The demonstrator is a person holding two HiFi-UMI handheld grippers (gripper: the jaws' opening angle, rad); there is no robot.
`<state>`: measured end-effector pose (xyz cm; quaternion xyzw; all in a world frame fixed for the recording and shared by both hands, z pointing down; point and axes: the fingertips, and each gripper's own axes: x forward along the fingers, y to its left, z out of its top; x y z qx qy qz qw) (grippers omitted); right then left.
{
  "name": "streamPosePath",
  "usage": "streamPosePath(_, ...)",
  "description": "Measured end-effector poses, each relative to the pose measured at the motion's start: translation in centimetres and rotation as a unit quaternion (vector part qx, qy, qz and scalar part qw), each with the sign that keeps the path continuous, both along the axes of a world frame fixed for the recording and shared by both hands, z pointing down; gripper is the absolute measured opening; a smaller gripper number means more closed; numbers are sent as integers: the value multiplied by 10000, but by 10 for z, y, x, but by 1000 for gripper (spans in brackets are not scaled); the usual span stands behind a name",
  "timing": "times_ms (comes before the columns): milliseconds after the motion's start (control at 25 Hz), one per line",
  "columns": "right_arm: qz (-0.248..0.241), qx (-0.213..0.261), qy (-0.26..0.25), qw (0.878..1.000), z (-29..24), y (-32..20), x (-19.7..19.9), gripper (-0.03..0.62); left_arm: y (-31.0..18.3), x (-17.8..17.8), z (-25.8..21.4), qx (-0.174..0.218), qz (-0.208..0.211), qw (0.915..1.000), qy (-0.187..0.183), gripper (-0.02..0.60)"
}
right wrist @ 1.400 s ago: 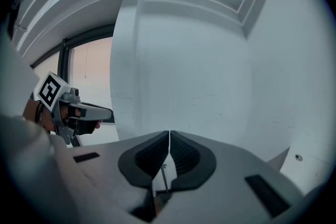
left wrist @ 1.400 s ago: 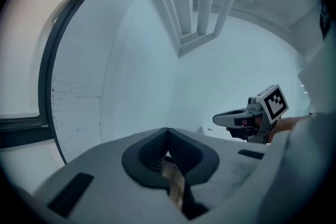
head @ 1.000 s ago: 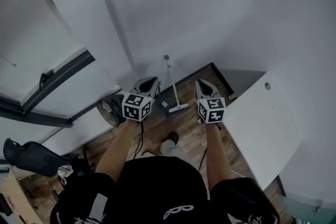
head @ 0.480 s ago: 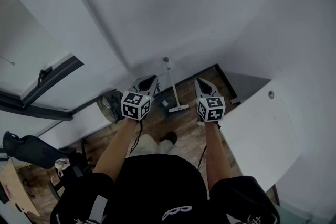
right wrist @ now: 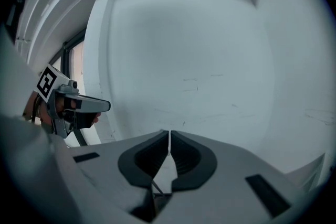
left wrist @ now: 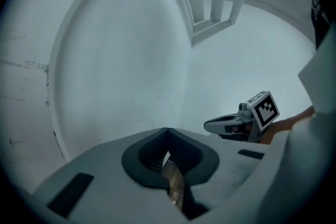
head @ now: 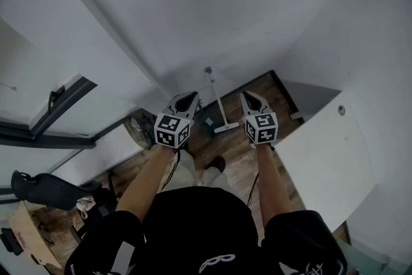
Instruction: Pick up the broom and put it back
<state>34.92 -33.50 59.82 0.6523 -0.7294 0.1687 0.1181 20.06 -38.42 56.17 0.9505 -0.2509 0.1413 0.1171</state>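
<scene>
The floor (head: 239, 152) is brown wood planks, meeting white walls (head: 193, 16) at a corner. The broom (head: 216, 102) stands there with its head on the planks and its handle rising toward the corner. Just beside the head lies a small dark object (head: 209, 121), too small to tell. A shoe (head: 217, 165) rests on the planks nearer the person. By the left wall sits a dark bag (head: 136, 132); further left are a black chair (head: 42, 187) and a cardboard box (head: 27, 235).

Head view looks down on left gripper (head: 190, 97) and right gripper (head: 246, 96); both gripper views face one white wall (right wrist: 210, 60).
</scene>
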Motion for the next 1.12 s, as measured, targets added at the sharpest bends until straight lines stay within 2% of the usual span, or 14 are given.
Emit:
streamPosePath(360,-391,-178,-3,9991,45,-43,-19,34,-14,9,34,-145,218,9997,18,17)
streamPosePath(400,-438,-225,-28,9988,51,-47,-21,83,-16,8,37,-172,214,9996,16,17)
streamPosePath(440,-483,-273,-54,9984,56,-52,-23,161,-18,7,40,-194,214,9996,13,17)
streamPosePath(480,-520,-320,-74,9981,62,-55,-26,181,-19,5,43,-212,217,9995,8,17)
streamPosePath(840,-758,-670,-46,9949,117,-93,-41,209,-28,-9,72,-320,239,9991,-108,17)
streamPosePath(1120,-806,-910,-122,9925,154,-122,-46,209,-35,-13,85,-482,50,9988,-99,17)
